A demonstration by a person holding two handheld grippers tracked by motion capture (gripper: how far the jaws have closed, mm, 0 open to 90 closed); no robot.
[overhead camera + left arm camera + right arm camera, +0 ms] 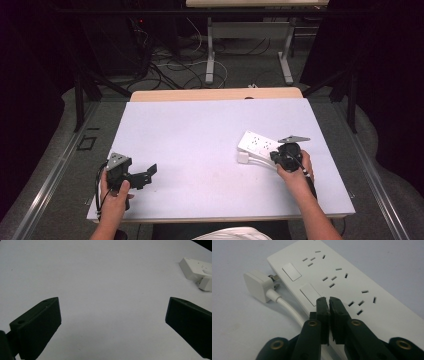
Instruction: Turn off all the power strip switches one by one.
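Note:
A white power strip (260,145) with several sockets and rocker switches lies on the right half of the white table (200,130). Its white plug (258,286) rests loose on the table beside the strip's end, with the cable (287,307) running back along the strip. My right gripper (329,300) is shut with nothing between its pads, and its tips sit over the strip's top next to a switch (310,293). My left gripper (150,172) is held open near the table's front left, empty, facing across bare table toward the strip (196,267).
Wood shows at the table's far edge (215,94). Beyond it stand another table's metal legs (210,55) and loose floor cables (170,65). Dark curtains close in both sides. The tabletop's middle and left are bare white surface.

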